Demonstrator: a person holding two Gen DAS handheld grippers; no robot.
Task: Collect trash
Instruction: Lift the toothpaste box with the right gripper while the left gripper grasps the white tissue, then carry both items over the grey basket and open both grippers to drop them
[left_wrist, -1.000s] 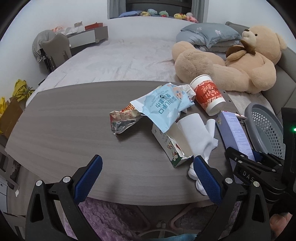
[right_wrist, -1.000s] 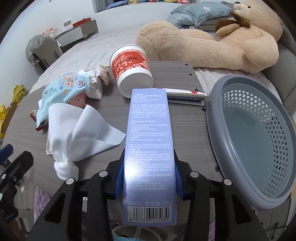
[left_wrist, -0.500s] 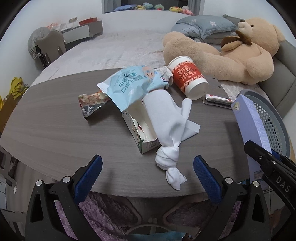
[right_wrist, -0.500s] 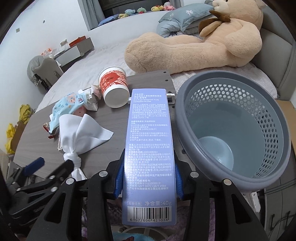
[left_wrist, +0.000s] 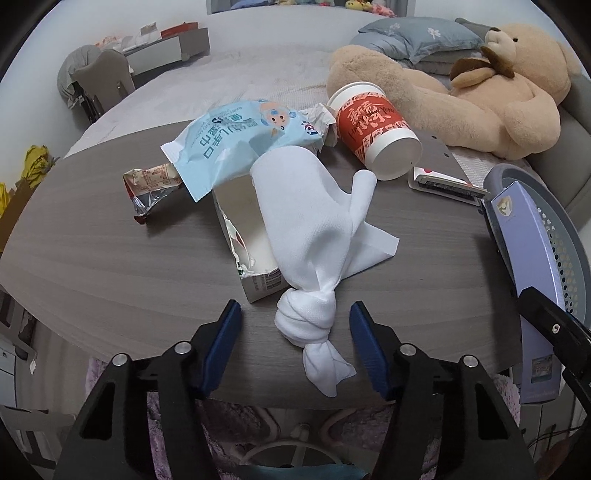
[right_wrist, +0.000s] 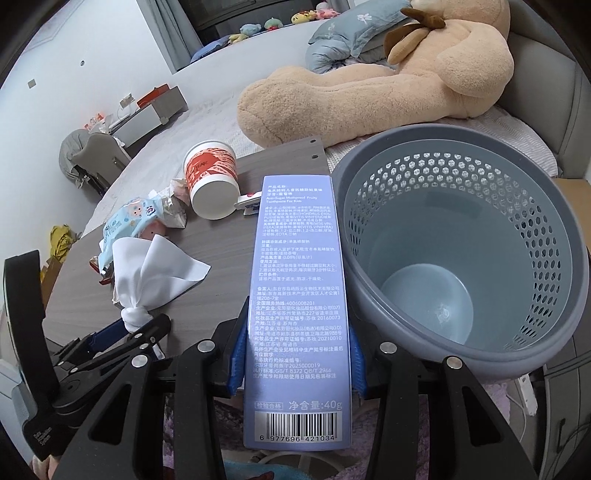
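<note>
on box (right_wrist: 299, 295): "toothpaste for kids"

The knotted end of a white twisted cloth (left_wrist: 306, 325) is flanked, untouched, by the closing blue-padded jaws of the left gripper (left_wrist: 295, 343), while beyond the cloth a torn white carton (left_wrist: 243, 236), a pale blue wrapper (left_wrist: 236, 144) and a red-and-white paper cup (left_wrist: 373, 129) are seen lying.

A grey wood-grain table (left_wrist: 110, 258) is seen carrying a knotted white cloth (left_wrist: 314, 236), torn carton (left_wrist: 243, 240), blue wipes packet (left_wrist: 236, 140), foil wrapper (left_wrist: 147, 184), tipped red paper cup (left_wrist: 373, 125) and flat box (left_wrist: 443, 182).
</note>
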